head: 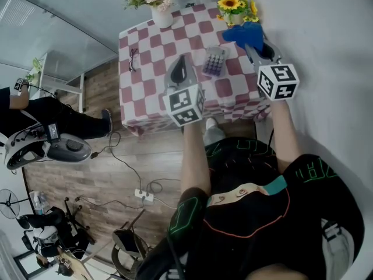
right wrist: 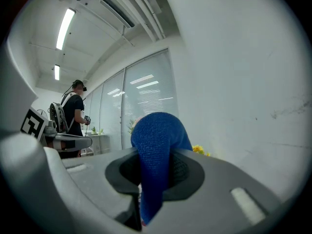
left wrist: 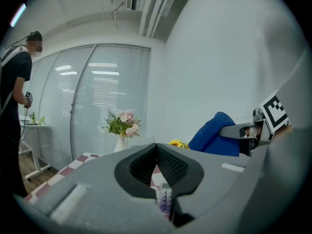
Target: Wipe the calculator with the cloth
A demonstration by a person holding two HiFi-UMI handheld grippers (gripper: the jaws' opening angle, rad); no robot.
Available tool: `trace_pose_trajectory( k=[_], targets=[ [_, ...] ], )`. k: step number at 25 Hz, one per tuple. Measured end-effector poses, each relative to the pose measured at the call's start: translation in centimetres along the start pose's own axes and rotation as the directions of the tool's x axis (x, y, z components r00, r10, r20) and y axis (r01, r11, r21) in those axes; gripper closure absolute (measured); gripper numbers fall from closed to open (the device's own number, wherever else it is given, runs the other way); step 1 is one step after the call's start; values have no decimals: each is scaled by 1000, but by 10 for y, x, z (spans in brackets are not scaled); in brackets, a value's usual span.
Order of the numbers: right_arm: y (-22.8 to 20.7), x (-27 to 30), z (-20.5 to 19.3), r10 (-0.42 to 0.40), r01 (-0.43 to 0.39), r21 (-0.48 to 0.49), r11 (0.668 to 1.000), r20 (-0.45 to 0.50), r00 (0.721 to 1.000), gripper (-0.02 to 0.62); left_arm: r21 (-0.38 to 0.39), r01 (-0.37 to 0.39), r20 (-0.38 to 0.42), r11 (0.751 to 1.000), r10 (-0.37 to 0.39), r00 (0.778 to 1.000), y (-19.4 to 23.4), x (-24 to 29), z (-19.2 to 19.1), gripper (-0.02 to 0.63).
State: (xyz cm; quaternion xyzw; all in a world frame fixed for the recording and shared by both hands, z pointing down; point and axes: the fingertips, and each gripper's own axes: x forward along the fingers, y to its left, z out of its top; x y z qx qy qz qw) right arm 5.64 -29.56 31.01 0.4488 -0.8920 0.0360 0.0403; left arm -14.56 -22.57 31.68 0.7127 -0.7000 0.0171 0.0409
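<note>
closest to the lens, the right hand-held gripper (right wrist: pixel 155 167) is clamped on the blue cloth (right wrist: pixel 157 130), which bulges up past its jaws with a tail hanging below. the left hand-held gripper (left wrist: pixel 156 150) has its jaws pressed together on nothing. in the head view the calculator (head: pixel 214 61) lies flat at upper centre on the checked worktop (head: pixel 145 92), between the two grippers, with the cloth up to its right near the sunflowers (head: pixel 236 4). a good wipe probably means laying the hanging fold flat on the keys, stroking lightly along the length, and pinning one edge with the left gripper so the calculator cannot slide.
</note>
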Motion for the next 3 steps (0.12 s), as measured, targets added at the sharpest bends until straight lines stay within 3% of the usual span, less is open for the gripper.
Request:
trace_pose_trajectory(
  k=[3],
  targets=[
    [0,2,2,8,-8,-14,1000,3,1000,522,-4,0,-5,1000,0,1000,-1,3,0,595]
  ],
)
